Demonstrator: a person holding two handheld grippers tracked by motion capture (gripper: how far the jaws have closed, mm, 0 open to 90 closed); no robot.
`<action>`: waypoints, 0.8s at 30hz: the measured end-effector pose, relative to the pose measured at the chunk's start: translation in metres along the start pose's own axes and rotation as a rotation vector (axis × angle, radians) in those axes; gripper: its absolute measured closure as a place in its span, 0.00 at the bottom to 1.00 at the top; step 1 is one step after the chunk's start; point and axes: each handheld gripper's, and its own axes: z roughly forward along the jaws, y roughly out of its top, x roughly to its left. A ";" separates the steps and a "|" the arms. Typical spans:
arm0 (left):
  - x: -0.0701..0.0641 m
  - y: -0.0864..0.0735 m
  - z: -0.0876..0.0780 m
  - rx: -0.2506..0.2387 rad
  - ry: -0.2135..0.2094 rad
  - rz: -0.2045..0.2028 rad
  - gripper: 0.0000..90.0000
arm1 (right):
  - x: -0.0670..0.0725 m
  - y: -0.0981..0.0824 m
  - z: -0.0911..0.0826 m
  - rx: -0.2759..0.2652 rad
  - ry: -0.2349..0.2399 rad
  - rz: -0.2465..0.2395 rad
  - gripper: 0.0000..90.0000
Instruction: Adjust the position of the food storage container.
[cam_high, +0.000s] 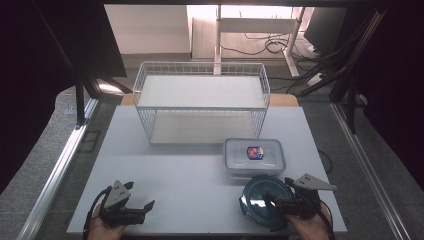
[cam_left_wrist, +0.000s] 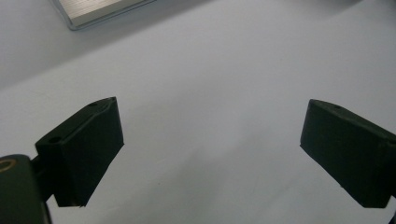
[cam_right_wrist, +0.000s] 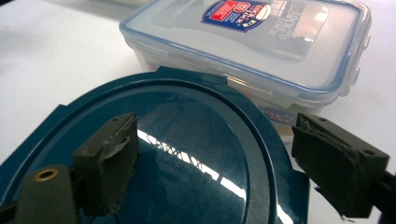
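Near edge of the table, left: left gripper, held in a hand that comes in from the bottom of the high view. Jaws apart, nothing between them. It sits low over bare white tabletop, jaws pointing toward the right. In the left gripper view the two black jaws stand wide over plain white surface, with a strip of metal rail at the top edge.

Near edge, right: right gripper, held in a hand. Jaws apart, gripping nothing. It hangs over the round lid, jaws pointing toward the left. In the right gripper view the left jaw stands over the glossy inner face of the lid, and the right jaw stands off beyond its rim on the right; whether either pad touches the lid cannot be told.

Round lid: dark teal plastic, raised rim with tabs, lying flat at the front right of the table, just in front of the box.

Box: clear, rectangular, lid with blue seal clipped on, red and blue label on top. It stands right of centre and just behind the round lid; the right gripper view shows the box close behind the lid's far rim.

Far: white wire rack, two tiers, each with a pale shelf board, at the back middle of the table.

Beyond the table: floor, cables, a white frame.
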 end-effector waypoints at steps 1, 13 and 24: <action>0.000 0.000 0.000 0.000 0.000 0.001 0.06 | 0.000 0.000 0.000 0.000 0.000 0.000 0.17; 0.002 -0.001 0.001 -0.004 -0.019 -0.021 0.07 | -0.006 0.004 -0.009 -0.027 -0.027 0.012 0.38; 0.004 -0.002 0.002 -0.004 -0.028 -0.040 0.07 | 0.018 0.017 -0.022 0.006 0.070 -0.058 0.98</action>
